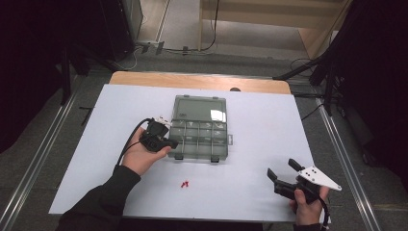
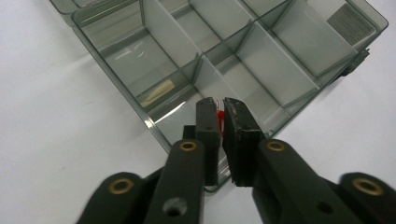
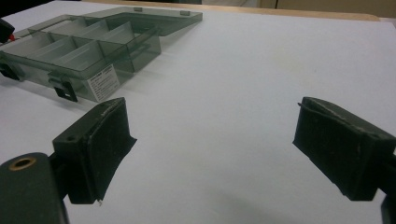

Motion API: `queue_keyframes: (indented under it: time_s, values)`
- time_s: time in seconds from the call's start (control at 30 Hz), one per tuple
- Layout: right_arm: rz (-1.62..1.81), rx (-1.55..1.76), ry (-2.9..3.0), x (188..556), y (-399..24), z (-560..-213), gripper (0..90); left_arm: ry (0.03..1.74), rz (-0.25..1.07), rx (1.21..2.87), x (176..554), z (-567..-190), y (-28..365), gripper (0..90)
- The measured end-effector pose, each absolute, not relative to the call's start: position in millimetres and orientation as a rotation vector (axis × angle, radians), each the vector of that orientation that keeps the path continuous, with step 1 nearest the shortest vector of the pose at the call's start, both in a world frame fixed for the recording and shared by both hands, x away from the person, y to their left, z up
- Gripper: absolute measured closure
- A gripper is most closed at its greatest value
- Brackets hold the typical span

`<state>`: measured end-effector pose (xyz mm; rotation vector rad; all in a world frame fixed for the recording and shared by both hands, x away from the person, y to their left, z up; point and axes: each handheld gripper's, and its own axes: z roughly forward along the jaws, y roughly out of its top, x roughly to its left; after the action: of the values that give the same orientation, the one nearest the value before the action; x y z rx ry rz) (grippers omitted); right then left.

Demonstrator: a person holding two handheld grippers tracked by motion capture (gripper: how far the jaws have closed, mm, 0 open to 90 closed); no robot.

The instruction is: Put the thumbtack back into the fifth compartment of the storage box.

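White table (image 1: pixel 250 183), open compartment box (image 1: pixel 199 126), left tool (image 2: pixel 220 116) pinching red piece (image 2: pixel 220 115) over corner compartment

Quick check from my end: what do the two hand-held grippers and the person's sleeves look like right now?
Both are black two-jaw tools. The left hand-held gripper trails a black cable looping toward the dark sleeve. The right hand-held gripper carries a grey three-cornered plate dotted with small holes. Close up, brass-coloured rivets sit in the arms, and the flat pads look worn at their edges.

organizer box (image 1: pixel 199 126) mid-table, red bits (image 1: pixel 184 184) near front, rest open
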<state>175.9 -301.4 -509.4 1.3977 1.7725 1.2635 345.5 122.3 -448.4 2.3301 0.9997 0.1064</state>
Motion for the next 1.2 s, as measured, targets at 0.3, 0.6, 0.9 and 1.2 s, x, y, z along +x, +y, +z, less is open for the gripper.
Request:
queue_keyframes:
  time_s: [0.3, 0.6, 0.9, 1.2]
  values:
    - [1.262, 1.401, 1.772, 176, -302, -510, 11.4, 0.974, 0.073, 2.293, 343, -443, 125, 57.2]
    - [1.266, 1.401, 1.772, 176, -300, -509, 11.4, 0.915, -0.018, 2.290, 332, -439, 119, 24.3]
    - [1.262, 1.393, 1.772, 175, -301, -509, 11.5, 0.862, -0.030, 2.320, 320, -436, 114, 0.0]
    - [1.259, 1.392, 1.772, 175, -301, -508, 11.5, 0.836, 0.001, 2.329, 303, -436, 112, 1.2]
